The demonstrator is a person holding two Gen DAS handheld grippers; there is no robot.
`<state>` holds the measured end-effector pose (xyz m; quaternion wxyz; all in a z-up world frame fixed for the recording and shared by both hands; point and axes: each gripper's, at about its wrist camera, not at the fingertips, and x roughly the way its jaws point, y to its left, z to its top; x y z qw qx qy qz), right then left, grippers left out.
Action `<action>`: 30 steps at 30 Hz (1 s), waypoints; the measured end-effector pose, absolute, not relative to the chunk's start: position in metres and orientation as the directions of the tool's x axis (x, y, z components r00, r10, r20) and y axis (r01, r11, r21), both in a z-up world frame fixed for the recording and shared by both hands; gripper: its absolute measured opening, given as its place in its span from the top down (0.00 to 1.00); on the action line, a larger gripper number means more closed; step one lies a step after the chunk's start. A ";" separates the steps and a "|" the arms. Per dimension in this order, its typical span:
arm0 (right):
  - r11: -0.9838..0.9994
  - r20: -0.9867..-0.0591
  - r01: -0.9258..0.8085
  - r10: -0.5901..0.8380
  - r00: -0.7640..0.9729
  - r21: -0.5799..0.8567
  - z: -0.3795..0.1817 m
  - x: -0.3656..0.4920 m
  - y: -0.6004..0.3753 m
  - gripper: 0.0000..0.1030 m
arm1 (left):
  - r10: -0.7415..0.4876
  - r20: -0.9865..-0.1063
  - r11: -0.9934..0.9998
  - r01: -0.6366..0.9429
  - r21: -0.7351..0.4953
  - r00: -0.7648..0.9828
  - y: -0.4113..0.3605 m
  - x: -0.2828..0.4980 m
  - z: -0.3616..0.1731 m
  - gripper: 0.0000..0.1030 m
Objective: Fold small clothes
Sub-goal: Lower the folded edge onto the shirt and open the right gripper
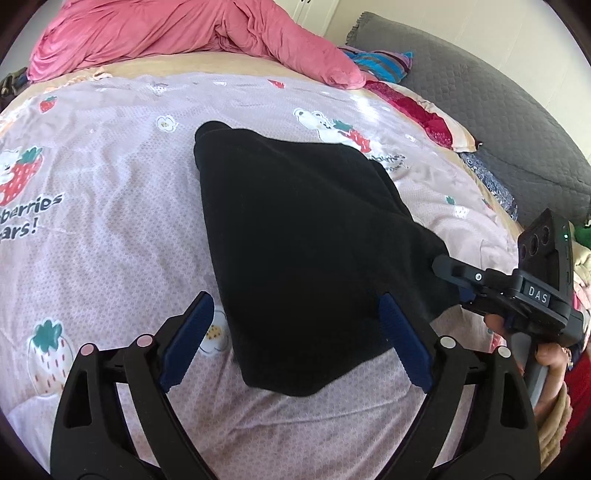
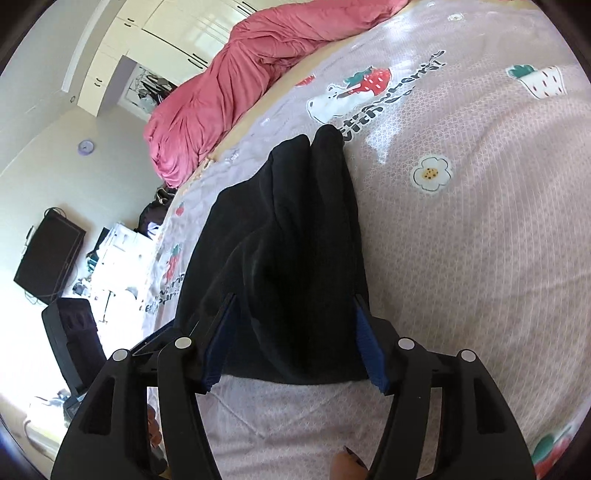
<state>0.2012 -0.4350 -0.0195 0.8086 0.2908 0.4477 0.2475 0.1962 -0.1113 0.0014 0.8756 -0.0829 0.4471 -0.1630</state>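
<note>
A: Where's our black garment point(image 1: 295, 243)?
B: Flat on the strawberry bedsheet point(image 1: 110, 221), below the pink duvet point(image 1: 177, 33).
A: Our grippers?
B: Left gripper point(image 1: 295, 332) gapes wide, holding nothing. Right gripper point(image 2: 293, 339) spread wide around the garment's edge.

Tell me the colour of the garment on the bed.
Black garment, clearest in the left wrist view.

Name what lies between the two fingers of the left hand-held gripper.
In the left wrist view, the near part of the black garment lies between the open left hand-held gripper fingers, on the strawberry-print bedsheet.
</note>
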 end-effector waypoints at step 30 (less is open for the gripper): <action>0.756 -0.545 -0.213 0.608 0.576 0.619 0.008 0.197 -0.427 0.87 | -0.316 -0.764 0.949 0.195 -0.249 0.563 -0.117 0.205 0.005 0.50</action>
